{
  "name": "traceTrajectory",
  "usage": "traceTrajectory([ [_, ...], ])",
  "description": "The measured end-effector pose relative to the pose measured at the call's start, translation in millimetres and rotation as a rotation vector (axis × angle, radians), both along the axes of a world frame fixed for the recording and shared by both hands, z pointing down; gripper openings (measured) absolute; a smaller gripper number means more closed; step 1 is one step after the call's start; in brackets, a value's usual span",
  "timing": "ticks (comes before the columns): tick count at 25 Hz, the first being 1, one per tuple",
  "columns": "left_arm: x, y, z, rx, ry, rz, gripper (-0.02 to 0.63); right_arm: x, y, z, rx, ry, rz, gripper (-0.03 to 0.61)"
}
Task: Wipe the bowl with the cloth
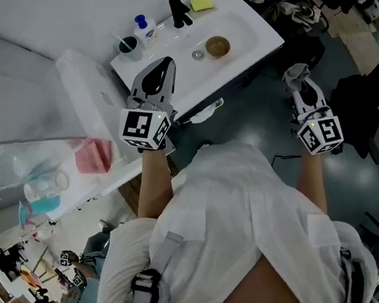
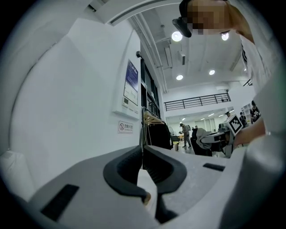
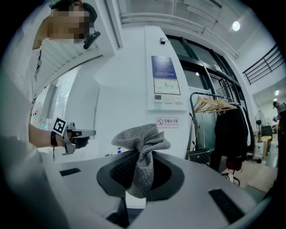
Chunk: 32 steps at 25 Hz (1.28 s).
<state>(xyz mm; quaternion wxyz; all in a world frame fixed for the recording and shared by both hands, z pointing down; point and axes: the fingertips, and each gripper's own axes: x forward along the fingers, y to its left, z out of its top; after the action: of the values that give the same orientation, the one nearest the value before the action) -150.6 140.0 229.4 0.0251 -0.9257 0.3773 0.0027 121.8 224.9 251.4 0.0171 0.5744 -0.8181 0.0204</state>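
Observation:
A brown bowl point(image 1: 218, 46) sits in the basin of the white sink counter point(image 1: 257, 29) at the top of the head view. My left gripper point(image 1: 162, 67) hovers over the counter's front left part, jaws shut with nothing between them; in the left gripper view they point(image 2: 142, 151) point at a white wall. My right gripper point(image 1: 297, 76) hangs over the dark floor, right of the counter and apart from the bowl. It is shut on a bunched grey cloth point(image 3: 141, 139), which sticks out above the jaws point(image 3: 139, 157). The left gripper point(image 3: 75, 136) also shows at the left of the right gripper view.
On the counter's back edge stand a black faucet point(image 1: 178, 10), a yellow sponge point(image 1: 202, 4), a soap bottle point(image 1: 145, 28) and a dark cup point(image 1: 127, 46). A pink cloth point(image 1: 94, 157) and a clear jug point(image 1: 44, 186) lie on the left shelf. Dark bags point(image 1: 369, 105) sit at right.

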Motion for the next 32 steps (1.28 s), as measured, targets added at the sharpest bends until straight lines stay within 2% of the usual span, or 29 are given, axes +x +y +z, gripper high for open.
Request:
traceTrajectory([
  [10, -15, -32, 15, -0.035, 0.008, 0.062, 0.017, -25, -20, 6, -0.033, 0.015, 0.043, 0.06],
  [16, -9, -61, 30, -0.068, -0.011, 0.072, 0.017, -22, -64, 14, -0.049, 0.018, 0.019, 0.06],
  [25, 23, -130, 84, -0.171, -0.077, 0.043, 0.017, -14, -179, 64, -0.14, 0.018, -0.136, 0.061],
  [32, 65, -179, 147, -0.292, -0.138, 0.05, 0.017, -21, -262, 123, -0.25, 0.079, -0.308, 0.06],
])
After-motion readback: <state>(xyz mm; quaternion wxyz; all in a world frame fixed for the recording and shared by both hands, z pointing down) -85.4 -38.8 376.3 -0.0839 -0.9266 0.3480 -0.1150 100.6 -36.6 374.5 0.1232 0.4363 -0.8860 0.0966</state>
